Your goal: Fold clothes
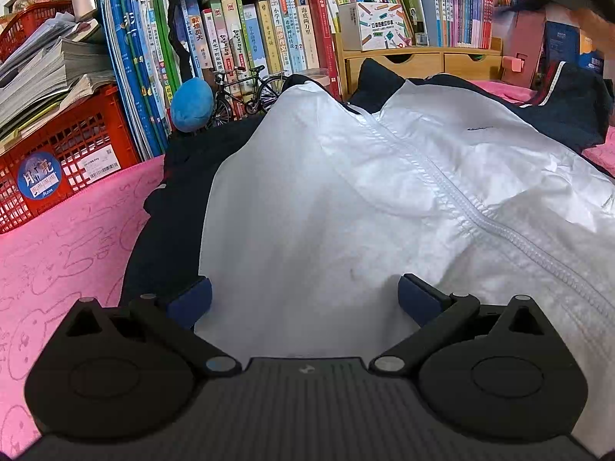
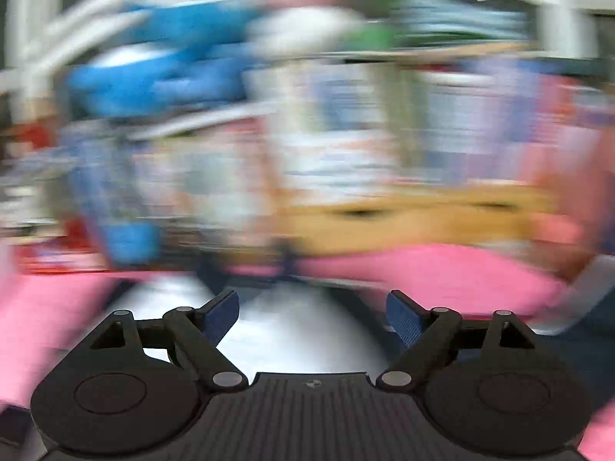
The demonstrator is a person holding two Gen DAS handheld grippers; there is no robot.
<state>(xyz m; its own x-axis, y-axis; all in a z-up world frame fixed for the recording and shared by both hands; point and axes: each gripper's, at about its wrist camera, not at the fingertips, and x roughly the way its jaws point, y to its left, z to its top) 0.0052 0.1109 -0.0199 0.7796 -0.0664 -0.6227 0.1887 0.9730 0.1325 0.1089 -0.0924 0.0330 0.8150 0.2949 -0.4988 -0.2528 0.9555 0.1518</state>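
Note:
A white and navy zip jacket (image 1: 346,199) lies spread on the pink cloth (image 1: 65,238), its zipper running diagonally to the lower right. Its navy sleeve (image 1: 169,199) lies along the left, and the navy collar part (image 1: 569,111) at the far right. My left gripper (image 1: 303,299) is open and empty, its blue pads just over the jacket's near white hem. My right gripper (image 2: 313,315) is open and empty. The right wrist view is badly motion-blurred; a white and dark blur of the jacket (image 2: 284,330) shows below its fingers.
A red crate (image 1: 65,153) with stacked papers stands at the left. Rows of books (image 1: 246,34), a blue plush (image 1: 191,104), a model bicycle (image 1: 246,92) and a wooden drawer unit (image 1: 423,62) line the back. A pink box (image 1: 519,53) stands at the far right.

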